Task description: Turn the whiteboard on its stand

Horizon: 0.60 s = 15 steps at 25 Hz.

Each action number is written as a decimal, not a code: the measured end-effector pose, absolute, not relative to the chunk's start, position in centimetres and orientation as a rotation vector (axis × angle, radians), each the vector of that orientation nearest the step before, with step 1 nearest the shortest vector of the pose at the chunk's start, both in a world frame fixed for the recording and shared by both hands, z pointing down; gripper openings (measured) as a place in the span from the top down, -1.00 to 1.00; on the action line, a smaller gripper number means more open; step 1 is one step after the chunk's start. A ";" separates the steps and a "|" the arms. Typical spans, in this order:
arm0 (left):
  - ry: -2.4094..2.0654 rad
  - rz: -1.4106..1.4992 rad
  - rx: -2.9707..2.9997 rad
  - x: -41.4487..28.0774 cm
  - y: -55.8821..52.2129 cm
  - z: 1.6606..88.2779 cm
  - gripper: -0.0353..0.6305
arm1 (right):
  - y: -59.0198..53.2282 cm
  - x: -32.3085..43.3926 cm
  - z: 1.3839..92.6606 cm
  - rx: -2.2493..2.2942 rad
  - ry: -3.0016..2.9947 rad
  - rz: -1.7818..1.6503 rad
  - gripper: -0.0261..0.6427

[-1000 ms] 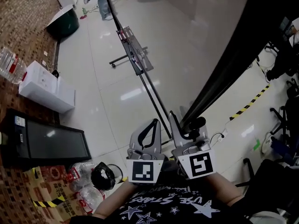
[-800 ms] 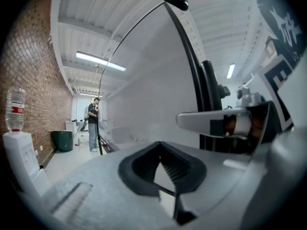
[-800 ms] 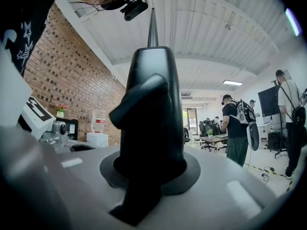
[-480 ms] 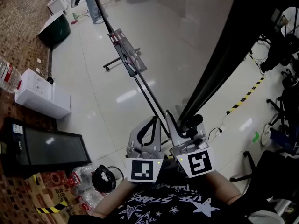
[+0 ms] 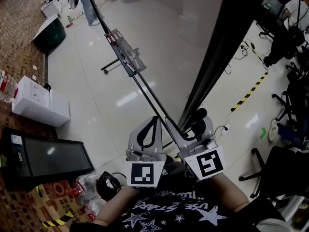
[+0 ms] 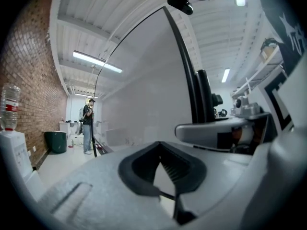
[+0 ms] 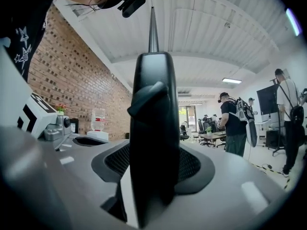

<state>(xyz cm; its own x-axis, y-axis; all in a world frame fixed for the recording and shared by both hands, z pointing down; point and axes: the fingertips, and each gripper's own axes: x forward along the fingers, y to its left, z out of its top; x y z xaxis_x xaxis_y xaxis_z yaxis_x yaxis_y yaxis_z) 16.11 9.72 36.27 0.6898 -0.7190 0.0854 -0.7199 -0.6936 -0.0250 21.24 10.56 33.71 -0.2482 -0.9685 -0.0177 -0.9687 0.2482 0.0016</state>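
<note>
Grey plastic right claw, nearest you: its jaws have just been opening and stand loosely around the black frame edge of the large white whiteboard, pads not pressing. The grey left claw is closed, empty. Clamp that edge squarely before you swing the board.

A white water dispenser stands near a dark monitor by the brick wall, a green bin farther off.
</note>
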 end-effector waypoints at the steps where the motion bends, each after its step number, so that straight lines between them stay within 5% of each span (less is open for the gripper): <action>1: -1.215 0.138 2.885 16.1 9.7 36.2 0.88 | 10.8 21.4 33.7 -1.933 2.457 0.015 0.18; 15: -0.963 0.131 2.964 14.6 12.0 35.7 0.88 | 16.8 22.5 34.2 -2.284 2.202 -0.027 0.15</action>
